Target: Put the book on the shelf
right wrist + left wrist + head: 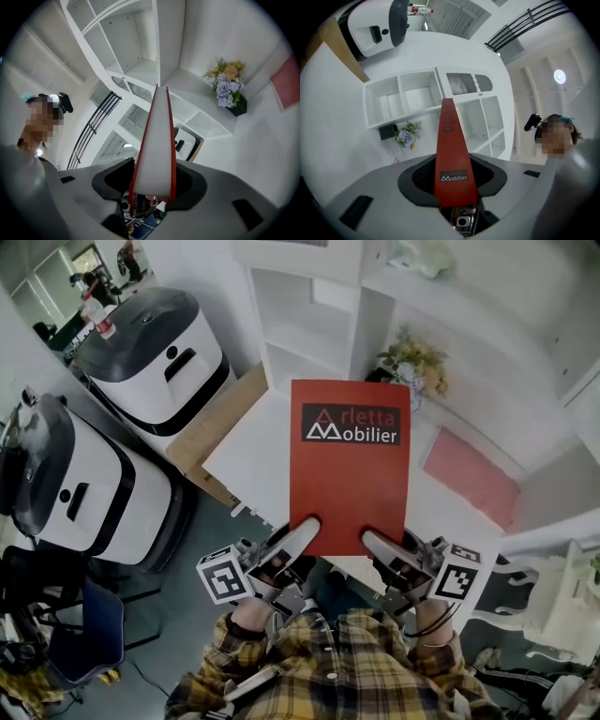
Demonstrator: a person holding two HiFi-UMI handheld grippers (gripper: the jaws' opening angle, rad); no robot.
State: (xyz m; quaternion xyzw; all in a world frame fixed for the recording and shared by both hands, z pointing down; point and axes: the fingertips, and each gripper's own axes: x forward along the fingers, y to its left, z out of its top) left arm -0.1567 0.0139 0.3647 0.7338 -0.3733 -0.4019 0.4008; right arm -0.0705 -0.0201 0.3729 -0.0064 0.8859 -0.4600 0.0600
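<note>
Red book (349, 465) is held aloft, clamped at its near edge by left tongs (300, 532) and right tongs (378, 545); reaching the shelf (314, 334) and placing it remain.

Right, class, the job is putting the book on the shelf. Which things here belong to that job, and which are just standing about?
Belongs to the job: red book, gripped at its near edge by the left gripper and right gripper; white shelf.

Just standing about: flowers; pink mat; two white machines; cardboard.
</note>
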